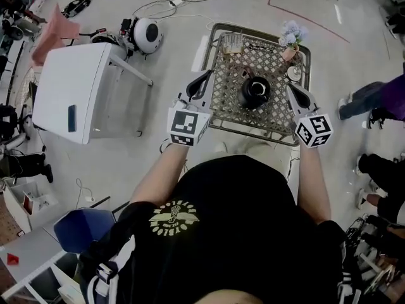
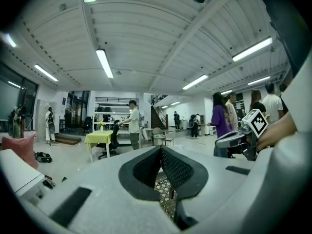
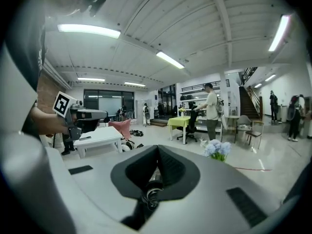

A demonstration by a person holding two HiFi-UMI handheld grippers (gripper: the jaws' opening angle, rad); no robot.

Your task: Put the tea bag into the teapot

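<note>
a squat, round, glossy black teapot (image 1: 255,92) sits just above the frame's centre on the lattice-topped metal table (image 1: 278,120), between the two grippers. the left gripper (image 1: 206,76), to its left, has its jaws pressed together on nothing. the right gripper (image 1: 293,88), to its right, is likewise closed and empty.

I'm seeing bright, even light pouring from ceiling strips (image 2: 105,62), with fisheye edges bending and darkening.

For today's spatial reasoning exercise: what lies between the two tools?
The black teapot, on the lattice table, between left tool and right tool; head view shows it.
</note>
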